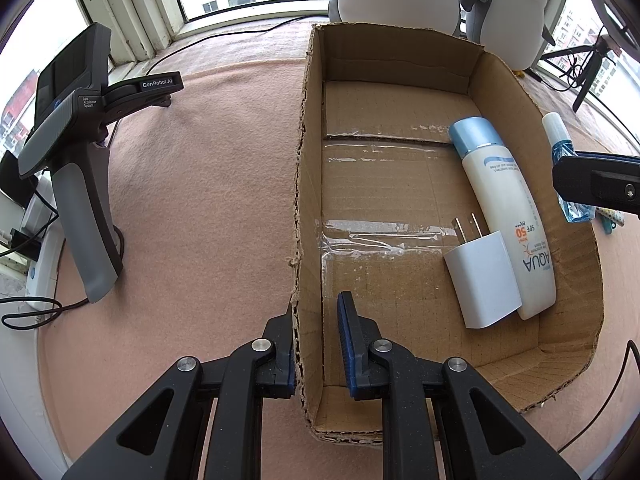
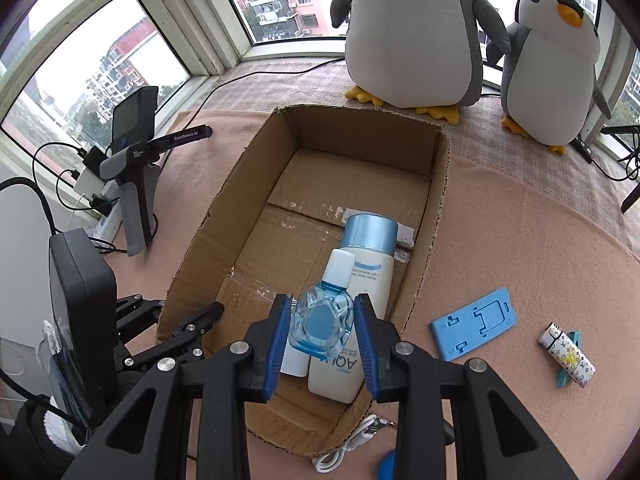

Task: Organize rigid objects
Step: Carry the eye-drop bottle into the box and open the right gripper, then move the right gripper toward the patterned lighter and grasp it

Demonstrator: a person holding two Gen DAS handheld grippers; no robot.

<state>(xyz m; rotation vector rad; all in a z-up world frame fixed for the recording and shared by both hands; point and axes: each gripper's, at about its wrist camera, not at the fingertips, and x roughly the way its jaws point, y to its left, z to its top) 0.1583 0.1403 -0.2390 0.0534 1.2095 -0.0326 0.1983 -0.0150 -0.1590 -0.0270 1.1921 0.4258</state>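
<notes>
A pink cloth covers the worktop in front of a bay window. Two plush penguins stand at the far edge, the bigger penguin left of the smaller penguin.

An open cardboard box sits in the middle of the worktop. Inside it, along its right wall, lies a white sunscreen bottle with a pale blue cap, and a white plug adapter lies touching the bottle's left side.

To the left of the box a spare grey handle device stands upright.

The left hand-held gripper is clenched on the box's left wall, one finger outside and one inside. The right hand-held gripper is grasping a small clear bottle of blue liquid with a white cap, held above the box's near end, over the sunscreen bottle.

On the cloth right of the box lie a blue phone stand and, further right, a patterned lighter. A white cable lies by the box's near corner.
</notes>
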